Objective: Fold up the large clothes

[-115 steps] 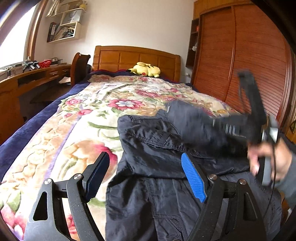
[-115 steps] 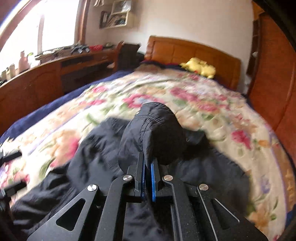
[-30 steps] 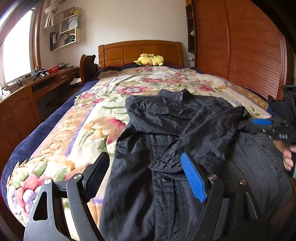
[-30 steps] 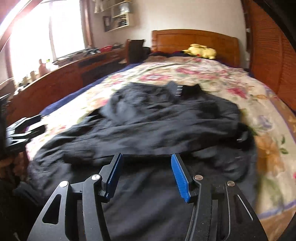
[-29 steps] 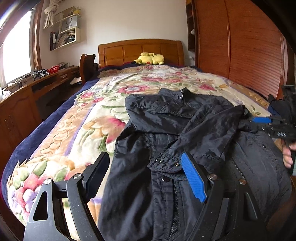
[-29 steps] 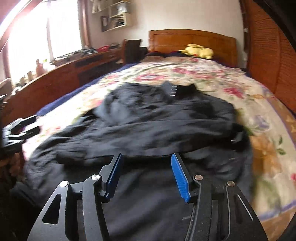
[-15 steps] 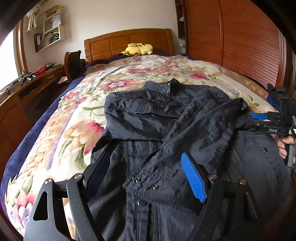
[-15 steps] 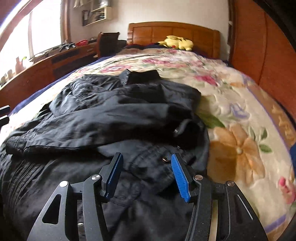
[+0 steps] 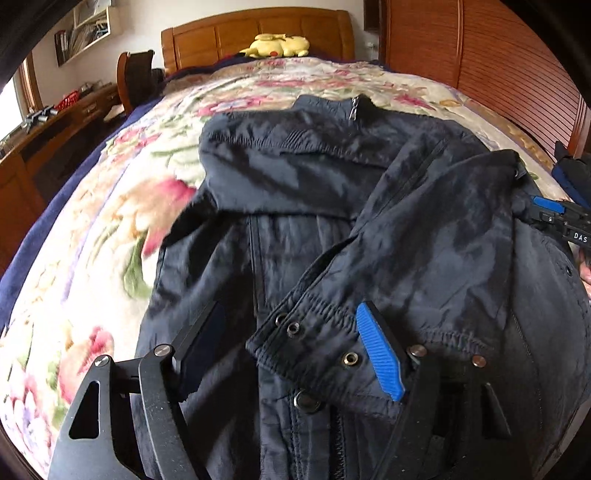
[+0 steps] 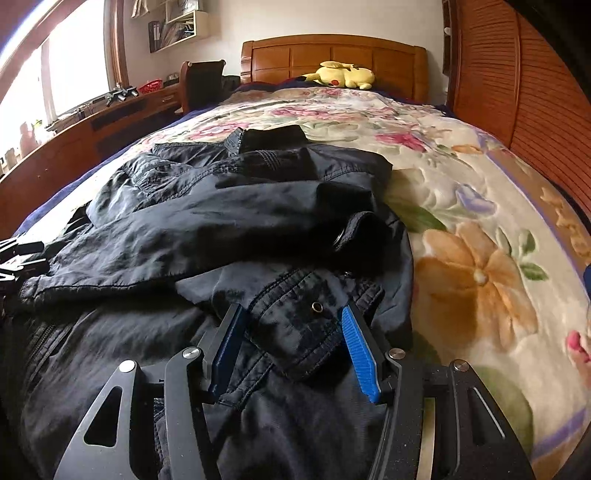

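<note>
Clearly the black, crinkled nylon jacket with metal snaps [image 9: 424, 236] lies spread face up on the floral quilted bedspread [image 9: 110, 206], collar toward the wooden headboard [image 9: 258, 33], with both sleeves already laid across the chest. By my reading the sleeve stage is done and the step in hand is taking hold of the lower part for the fold toward the collar. The left gripper [image 9: 291, 339] hangs low over the snap-studded sleeve cuff [image 9: 317, 347], its jaws closing, with the cuff between the pads but not yet pinched. The right gripper [image 10: 290, 332] stands half apart, straddling a stitched pocket flap with a snap [image 10: 299, 314] near the jacket's outer edge; the blue pads [image 10: 358, 347] flank the cloth without pressing it. Next, each claw probably needs to bite through all layers, not just the top flap or cuff, then lift together and carry the hem evenly up toward the collar; slippery fabric may slide, so a deep hold seems wise. Farther off, a yellow plush toy [image 10: 343, 75] rests by the headboard, and a wooden desk [image 10: 92, 122] runs along the window side.
</note>
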The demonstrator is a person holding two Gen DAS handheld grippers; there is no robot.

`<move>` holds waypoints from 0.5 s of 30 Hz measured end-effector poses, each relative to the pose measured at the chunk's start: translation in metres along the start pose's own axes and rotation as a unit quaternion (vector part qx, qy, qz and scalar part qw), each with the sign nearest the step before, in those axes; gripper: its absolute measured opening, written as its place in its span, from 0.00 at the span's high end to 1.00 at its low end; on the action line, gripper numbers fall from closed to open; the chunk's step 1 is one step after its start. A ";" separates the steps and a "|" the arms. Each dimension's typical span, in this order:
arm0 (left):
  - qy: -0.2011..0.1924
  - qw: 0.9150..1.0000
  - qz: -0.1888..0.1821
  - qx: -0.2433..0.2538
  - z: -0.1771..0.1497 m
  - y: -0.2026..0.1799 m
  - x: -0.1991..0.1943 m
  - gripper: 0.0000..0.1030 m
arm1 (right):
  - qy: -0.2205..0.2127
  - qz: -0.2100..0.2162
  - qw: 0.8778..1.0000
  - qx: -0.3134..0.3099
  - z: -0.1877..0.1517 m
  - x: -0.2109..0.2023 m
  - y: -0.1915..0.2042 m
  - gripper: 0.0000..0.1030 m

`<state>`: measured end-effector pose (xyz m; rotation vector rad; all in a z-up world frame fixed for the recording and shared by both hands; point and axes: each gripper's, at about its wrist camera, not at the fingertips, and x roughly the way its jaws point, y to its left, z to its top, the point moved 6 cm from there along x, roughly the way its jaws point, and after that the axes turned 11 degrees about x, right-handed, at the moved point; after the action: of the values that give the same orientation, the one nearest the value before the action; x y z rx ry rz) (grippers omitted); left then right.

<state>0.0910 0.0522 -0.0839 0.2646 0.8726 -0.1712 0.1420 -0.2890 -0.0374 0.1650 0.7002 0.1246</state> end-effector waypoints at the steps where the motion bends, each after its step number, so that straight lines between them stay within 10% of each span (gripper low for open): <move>1: 0.005 1.000 -0.001 0.000 -0.002 0.000 0.001 0.27 | 0.000 0.000 1.000 0.000 0.000 0.000 -0.001 0.46; 8: 0.014 1.000 -0.017 -0.012 -0.017 0.000 0.001 0.27 | 0.002 0.000 1.000 0.010 -0.003 -0.004 -0.005 0.46; 15: -0.005 1.000 -0.026 0.006 -0.018 -0.012 -0.009 0.60 | 0.004 0.001 1.000 0.001 -0.010 -0.015 -0.002 0.46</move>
<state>0.0693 0.0466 -0.0894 0.2531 0.8681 -0.2258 0.1247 -0.2925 -0.0360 0.1683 0.7072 0.1270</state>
